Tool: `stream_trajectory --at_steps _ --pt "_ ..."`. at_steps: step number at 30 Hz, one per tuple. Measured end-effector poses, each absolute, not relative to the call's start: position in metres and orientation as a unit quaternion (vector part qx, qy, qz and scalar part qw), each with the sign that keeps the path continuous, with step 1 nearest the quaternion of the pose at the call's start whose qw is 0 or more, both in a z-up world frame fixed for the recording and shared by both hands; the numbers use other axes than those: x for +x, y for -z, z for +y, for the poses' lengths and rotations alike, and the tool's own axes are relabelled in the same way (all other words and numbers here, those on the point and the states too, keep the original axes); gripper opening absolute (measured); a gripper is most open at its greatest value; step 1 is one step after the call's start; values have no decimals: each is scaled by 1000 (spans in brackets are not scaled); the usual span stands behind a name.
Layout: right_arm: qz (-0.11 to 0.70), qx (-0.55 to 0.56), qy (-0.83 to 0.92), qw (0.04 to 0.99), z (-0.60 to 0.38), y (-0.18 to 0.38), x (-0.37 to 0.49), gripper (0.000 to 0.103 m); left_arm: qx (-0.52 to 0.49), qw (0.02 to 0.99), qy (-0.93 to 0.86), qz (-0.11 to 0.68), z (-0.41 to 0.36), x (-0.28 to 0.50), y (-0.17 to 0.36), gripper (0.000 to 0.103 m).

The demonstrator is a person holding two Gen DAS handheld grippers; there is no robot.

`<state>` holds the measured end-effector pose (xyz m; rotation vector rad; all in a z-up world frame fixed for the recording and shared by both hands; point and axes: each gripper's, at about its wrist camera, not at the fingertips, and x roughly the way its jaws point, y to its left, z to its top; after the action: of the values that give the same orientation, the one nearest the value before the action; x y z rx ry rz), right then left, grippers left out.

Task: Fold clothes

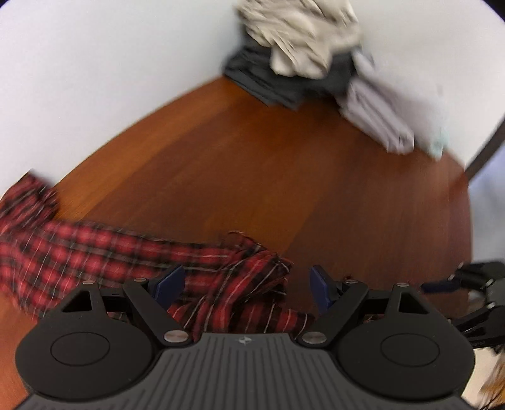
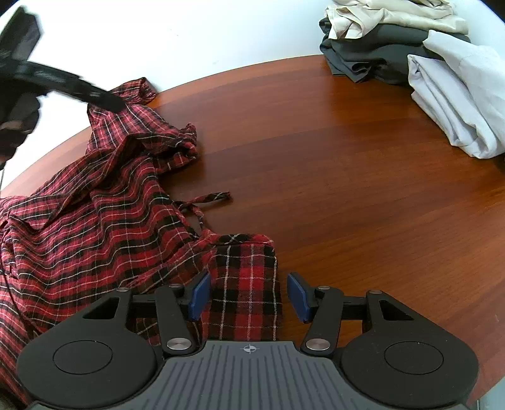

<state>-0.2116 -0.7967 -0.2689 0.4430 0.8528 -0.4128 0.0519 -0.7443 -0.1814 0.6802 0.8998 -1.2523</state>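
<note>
Closest in the right wrist view, the right gripper (image 2: 248, 295) hangs over a flat, folded end of the red plaid shirt (image 2: 94, 220), its blue-padded jaws standing partly apart on either side of the cloth with a gap at each pad, gripping nothing. In the left wrist view the left gripper (image 1: 247, 288) has its jaws wide open above a bunched, frayed edge of the same shirt (image 1: 94, 252), also clear of the fabric. The shirt is one soft woven garment in red and black checks with thin white lines, lying rumpled across the near left part of the round table (image 2: 347, 189), whose top is smooth, glossy reddish-brown wood. One thin tie strip (image 2: 208, 198) trails from it onto bare wood. At the far edge sits a pile of three garments: a folded pale lilac shirt (image 2: 451, 104), a folded dark grey piece (image 2: 363, 56) and a crumpled beige one (image 2: 394, 14) on top. A plain white wall (image 2: 189, 31) stands behind.
</note>
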Motion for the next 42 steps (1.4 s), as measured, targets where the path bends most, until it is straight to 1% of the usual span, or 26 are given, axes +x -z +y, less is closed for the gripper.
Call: stream_trajectory --at_steps 7,9,11,12,13,14,15,16,17,18,19,20,21,22,24,25,27,29,30,31,32,33,34,35,37,42 --pt "404 207 202 868 -796 270 -210 57 427 601 576 353 -789 16 214 88" --pt "404 205 205 868 -797 270 -209 57 452 599 573 330 -798 10 224 85" --pt "403 207 204 868 -799 271 -210 57 479 591 567 315 -803 6 235 66" --pt "403 209 203 868 -801 272 -211 57 492 586 564 309 -806 4 240 63" --pt "403 210 204 867 -801 272 -211 57 505 580 561 307 -807 3 244 55" --pt "403 211 204 867 -802 273 -211 55 516 576 555 305 -806 2 249 43" --pt "404 212 203 867 -803 273 -212 54 523 575 552 303 -805 2 252 34" --pt "404 213 202 866 -804 274 -212 45 523 580 549 298 -802 3 252 14" --pt "405 216 200 866 -805 274 -213 32 523 587 546 292 -799 4 253 10" --pt "405 220 199 865 -807 275 -215 25 514 604 541 281 -797 6 248 8" --pt "405 222 198 865 -808 275 -216 12 504 621 536 271 -795 7 244 8" --pt "404 224 198 865 -808 274 -218 8 495 637 530 261 -792 9 240 7" --pt "401 225 200 865 -809 273 -221 7 482 655 525 250 -790 11 235 7" --pt "395 223 205 867 -810 269 -224 4 451 682 524 241 -786 15 222 7" --pt "378 214 227 872 -810 258 -232 4 386 730 518 223 -779 23 198 7" --pt "370 209 239 873 -810 251 -237 4 363 744 515 221 -777 26 189 7" --pt "355 203 261 875 -810 240 -245 4 339 743 526 238 -776 30 180 8" --pt "356 203 275 870 -814 239 -249 7 338 722 546 258 -776 31 183 11" --pt "362 199 281 867 -816 241 -248 8 338 712 553 270 -776 31 185 17" --pt "367 195 286 864 -817 243 -247 14 335 705 557 285 -775 30 188 28" --pt "372 190 291 861 -819 244 -246 22 326 698 562 301 -773 31 190 34" --pt "374 186 295 859 -819 245 -245 24 315 696 567 310 -768 33 189 40" --pt "373 183 298 860 -819 244 -244 33 305 694 571 315 -764 34 188 45" --pt "371 180 300 860 -819 243 -244 39 300 690 576 320 -760 33 187 51" --pt "366 176 298 864 -820 239 -242 40 292 688 579 326 -749 31 185 54" --pt "360 170 275 875 -827 231 -231 40 265 700 566 346 -719 29 180 55"
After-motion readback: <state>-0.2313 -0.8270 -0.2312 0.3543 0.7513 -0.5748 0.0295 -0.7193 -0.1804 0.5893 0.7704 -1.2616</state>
